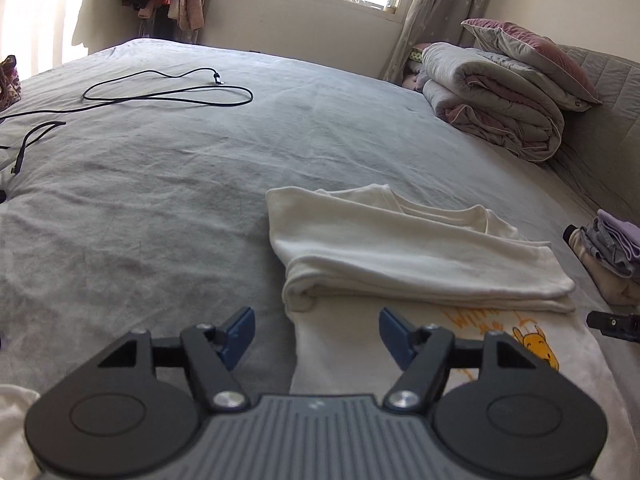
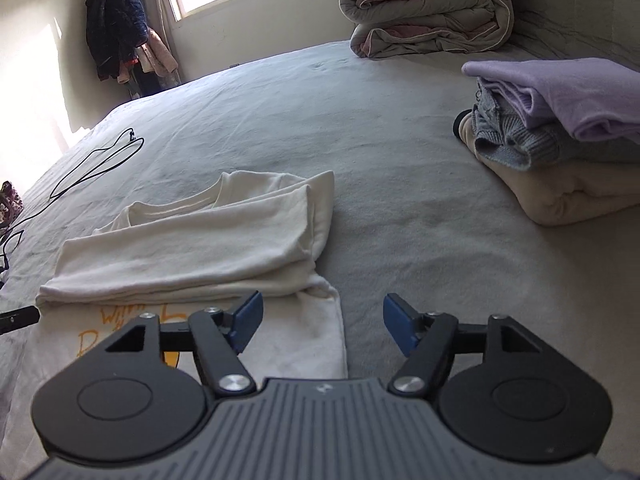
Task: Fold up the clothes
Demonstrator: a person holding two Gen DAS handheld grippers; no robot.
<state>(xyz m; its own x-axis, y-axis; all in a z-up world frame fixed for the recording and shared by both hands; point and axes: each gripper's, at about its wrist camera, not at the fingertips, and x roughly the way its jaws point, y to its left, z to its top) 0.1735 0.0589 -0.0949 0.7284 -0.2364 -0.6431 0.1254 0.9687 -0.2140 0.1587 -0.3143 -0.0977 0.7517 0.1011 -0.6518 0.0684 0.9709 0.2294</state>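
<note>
A cream T-shirt point(image 1: 408, 252) with a yellow cartoon bear print lies on the grey bed, its upper part folded down over the body. My left gripper point(image 1: 316, 332) hovers open over the shirt's near left edge, nothing between its blue pads. In the right wrist view the same cream T-shirt point(image 2: 208, 240) lies ahead and to the left. My right gripper point(image 2: 322, 326) is open above the shirt's near right corner, holding nothing. The tip of the right gripper shows at the right edge of the left wrist view, and the left gripper's tip at the left edge of the right wrist view.
A stack of folded clothes point(image 2: 568, 128), lilac on top, sits to the right. A rolled quilt point(image 1: 496, 100) with a pillow lies at the bed's far end. A black cable point(image 1: 160, 92) loops across the far left of the grey sheet point(image 1: 140, 220).
</note>
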